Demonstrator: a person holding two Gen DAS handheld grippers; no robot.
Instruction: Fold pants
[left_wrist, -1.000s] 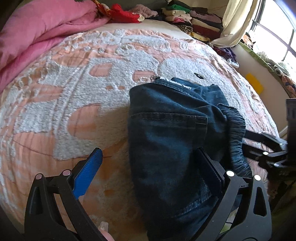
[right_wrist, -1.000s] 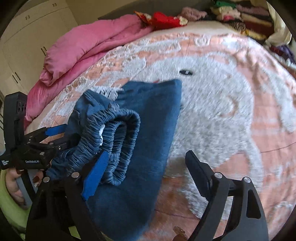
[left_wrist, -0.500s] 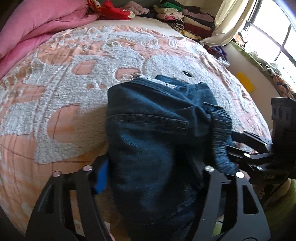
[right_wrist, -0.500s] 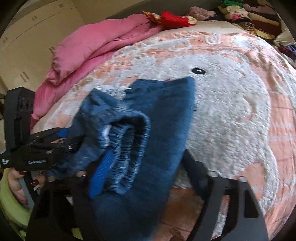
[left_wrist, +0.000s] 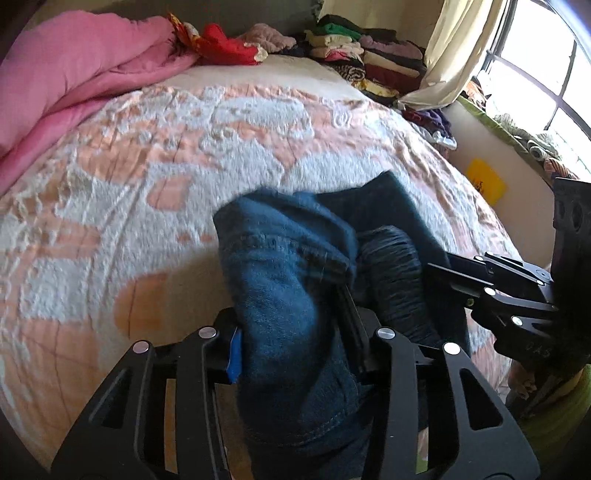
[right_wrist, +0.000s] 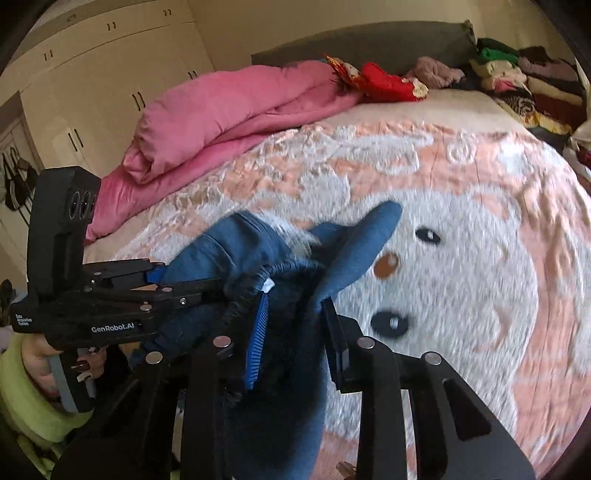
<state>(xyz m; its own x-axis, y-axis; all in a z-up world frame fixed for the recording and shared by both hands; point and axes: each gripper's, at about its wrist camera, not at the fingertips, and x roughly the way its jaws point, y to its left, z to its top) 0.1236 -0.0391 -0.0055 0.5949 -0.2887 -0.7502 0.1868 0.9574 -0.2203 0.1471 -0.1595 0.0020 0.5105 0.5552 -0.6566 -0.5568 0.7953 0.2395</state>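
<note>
I have the pants (left_wrist: 295, 295), dark blue denim folded into a thick bundle, bunched up near the foot end of the bed (left_wrist: 110, 229) and caught between both tools at once. The elastic waistband (left_wrist: 391, 273) sits on the right side of the bundle in my left view, and the far corner of the cloth (right_wrist: 373, 229) sticks out over the bedspread in my right view. My left gripper (left_wrist: 295, 347) has the denim filling the space between its jaws, which are closing on it; the blue pad (left_wrist: 234, 354) presses against the left flank of the fold. My right gripper (right_wrist: 295, 332) is doing the same on the waistband side: its jaws are closing with the gathered cloth clamped between the ribbed blue pad (right_wrist: 258, 332) and the black finger opposite. The two tools come at the bundle from opposite sides, and each shows up in the other's camera. In the right view I see the hand (right_wrist: 44, 365) holding the left tool, with a light green sleeve (right_wrist: 22, 402). Beyond the pants lies the peach and white bedspread, a pink duvet (right_wrist: 229, 110) heaped along the far left, and stacks of folded clothes (left_wrist: 362, 55) at the head end near a curtain (left_wrist: 454, 48) and window.
</note>
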